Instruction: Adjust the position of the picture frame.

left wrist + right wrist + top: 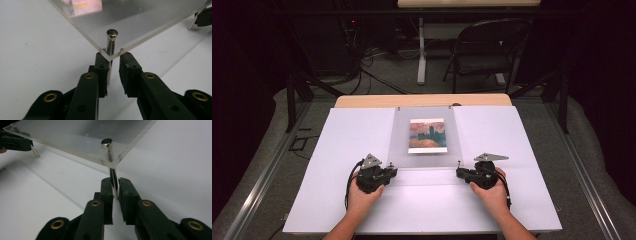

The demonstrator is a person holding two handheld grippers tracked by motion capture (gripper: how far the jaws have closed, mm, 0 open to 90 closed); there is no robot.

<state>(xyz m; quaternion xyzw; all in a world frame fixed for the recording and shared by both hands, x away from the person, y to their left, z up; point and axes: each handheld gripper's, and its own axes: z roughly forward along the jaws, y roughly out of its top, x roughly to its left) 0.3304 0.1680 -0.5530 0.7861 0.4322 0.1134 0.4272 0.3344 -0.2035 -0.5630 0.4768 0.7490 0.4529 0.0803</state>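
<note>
A clear acrylic sheet (pixel 424 155) lies over a small painting print (pixel 427 135) on the white board. A metal pin stands at each of its two near corners. In the left gripper view, the left pin (pixel 111 35) passes through the corner (pixel 110 57) and sits between my left gripper's (pixel 114 62) jaws, against the left pad, with a gap to the right pad. In the right gripper view, the right pin (pixel 108 147) stands tilted between my right gripper's (pixel 115 187) slightly parted jaws. From above, the left gripper (pixel 394 171) and right gripper (pixel 458 172) face each other.
The white board (pixel 337 150) covers a wooden table (pixel 362 101). A folding chair (pixel 487 50) and cables stand on the floor beyond. The other gripper shows far off in each gripper view (pixel 203 16) (pixel 15 142).
</note>
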